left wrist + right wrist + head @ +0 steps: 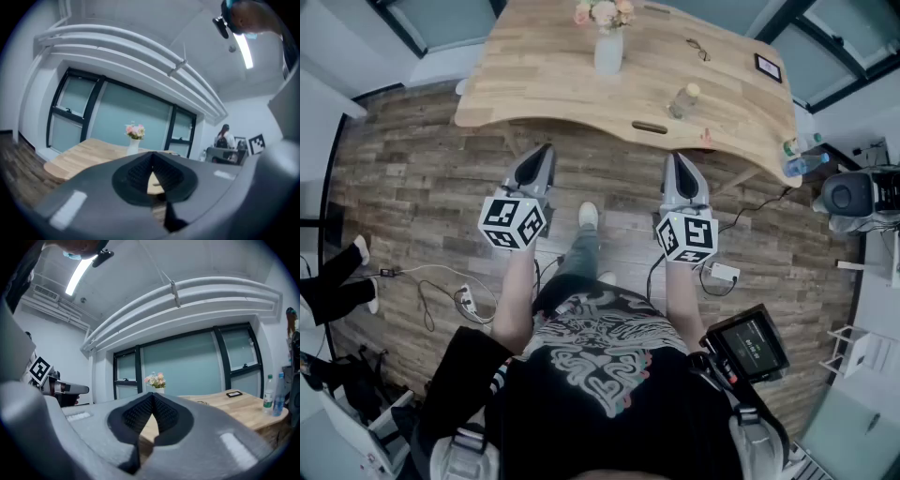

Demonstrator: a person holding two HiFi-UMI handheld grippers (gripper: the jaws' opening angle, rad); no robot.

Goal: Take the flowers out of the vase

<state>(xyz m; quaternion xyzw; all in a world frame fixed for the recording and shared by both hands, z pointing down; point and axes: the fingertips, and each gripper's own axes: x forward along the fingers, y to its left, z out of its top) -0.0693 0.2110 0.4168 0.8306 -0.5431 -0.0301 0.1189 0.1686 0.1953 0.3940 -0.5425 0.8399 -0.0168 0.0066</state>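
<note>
An office or meeting room. A large pale wooden table [544,84] with a curved edge stands on a wood-plank floor [412,178]. Behind it runs a wall of tall frosted windows [136,110] in dark frames. The ceiling is white, with a long tube light [243,47] and white pipes [131,40] running across it. On the table sit a vase [608,52] of flowers [602,13], glasses [698,49], a phone [767,67] and bottles [269,392]. Cables [431,281] and a power strip [467,300] lie on the floor. In a far corner a person [224,138], seen from behind, sits at a desk [220,152]
</note>
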